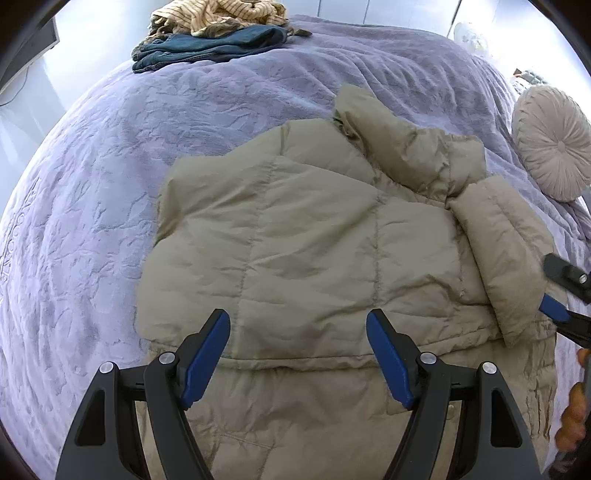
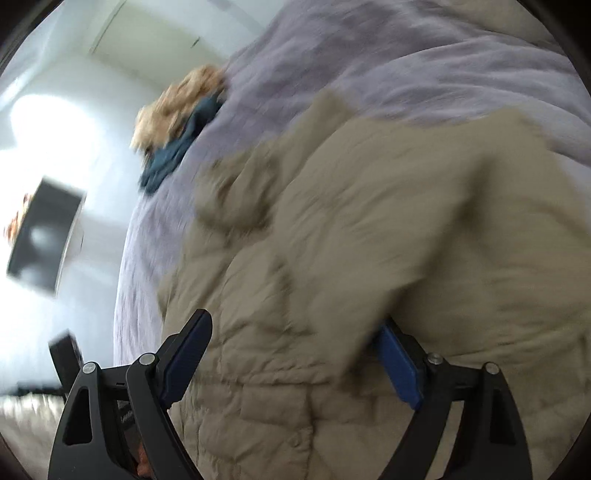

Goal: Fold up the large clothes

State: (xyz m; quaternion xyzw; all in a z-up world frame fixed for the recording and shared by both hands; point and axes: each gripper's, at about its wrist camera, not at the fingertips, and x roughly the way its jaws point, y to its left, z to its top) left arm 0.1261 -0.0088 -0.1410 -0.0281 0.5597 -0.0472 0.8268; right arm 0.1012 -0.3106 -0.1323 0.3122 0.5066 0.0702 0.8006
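A beige puffer jacket [image 1: 314,243] lies spread on the bed, collar at the far side, one sleeve [image 1: 502,251] folded over its right side. My left gripper [image 1: 298,332] is open and empty, just above the jacket's near hem. My right gripper [image 2: 291,339] is open over the jacket [image 2: 369,240]; its right finger is partly hidden under a fold of fabric. The right wrist view is blurred. The right gripper also shows at the right edge of the left wrist view [image 1: 565,295], beside the sleeve's cuff.
The bed has a lavender textured blanket [image 1: 110,192]. A pile of clothes, dark blue [image 1: 214,46] under striped tan [image 1: 221,14], lies at the far edge. A round pleated cushion [image 1: 554,144] sits at the right. A dark box [image 2: 44,240] stands off the bed.
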